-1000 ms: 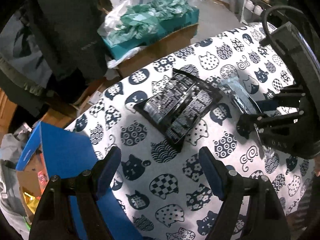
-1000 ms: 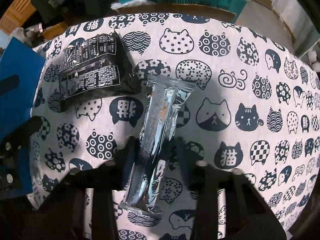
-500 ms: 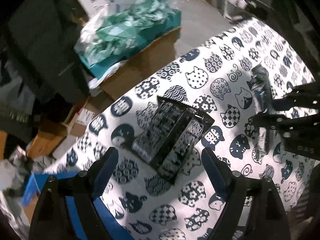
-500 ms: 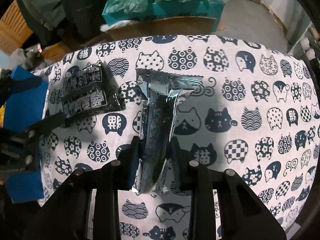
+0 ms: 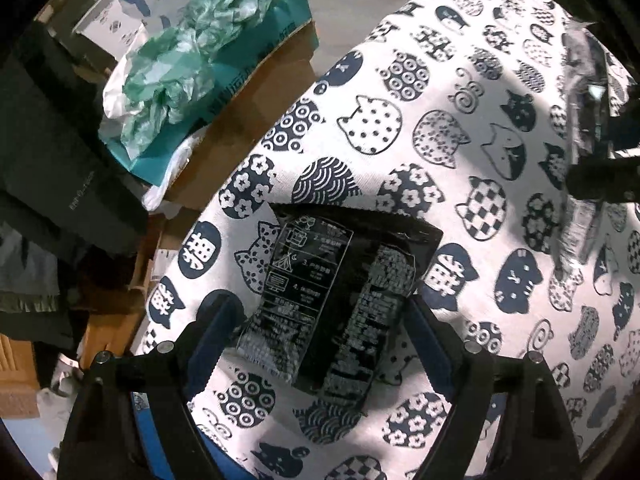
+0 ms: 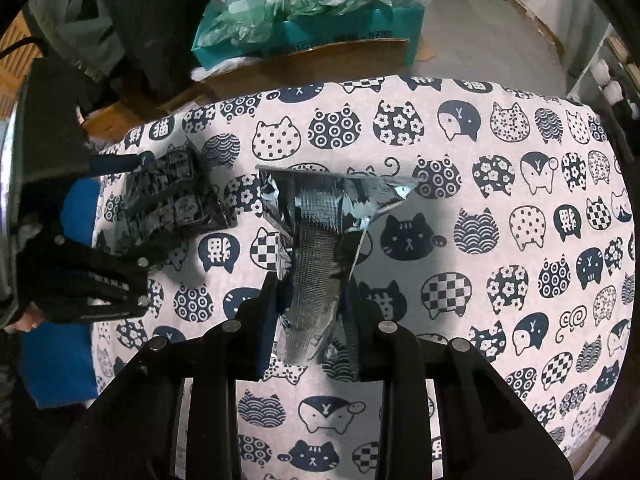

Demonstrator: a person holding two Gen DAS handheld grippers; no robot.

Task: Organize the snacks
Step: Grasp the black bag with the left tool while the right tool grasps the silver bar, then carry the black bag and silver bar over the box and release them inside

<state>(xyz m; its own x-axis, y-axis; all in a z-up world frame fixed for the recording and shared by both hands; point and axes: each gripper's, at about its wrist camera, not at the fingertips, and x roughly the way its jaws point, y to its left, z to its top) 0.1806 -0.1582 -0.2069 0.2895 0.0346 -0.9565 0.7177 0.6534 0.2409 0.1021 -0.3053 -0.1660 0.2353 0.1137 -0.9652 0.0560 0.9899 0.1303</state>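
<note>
Pinching the silver snack packet (image 6: 316, 264), right gripper (image 6: 310, 300) holds it off the cat-print tablecloth (image 6: 500, 184); beside it, left gripper (image 5: 322, 328) spread, straddling the flat black snack packet (image 5: 340, 300), likely for pickup.

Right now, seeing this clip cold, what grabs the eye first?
The cat-print tablecloth dominates both views. In the right wrist view, the right hand-held gripper pinches a crinkled silver snack wrapper at centre. In the left wrist view, the left hand-held gripper straddles a black snack packet lying flat on the cloth.
</note>
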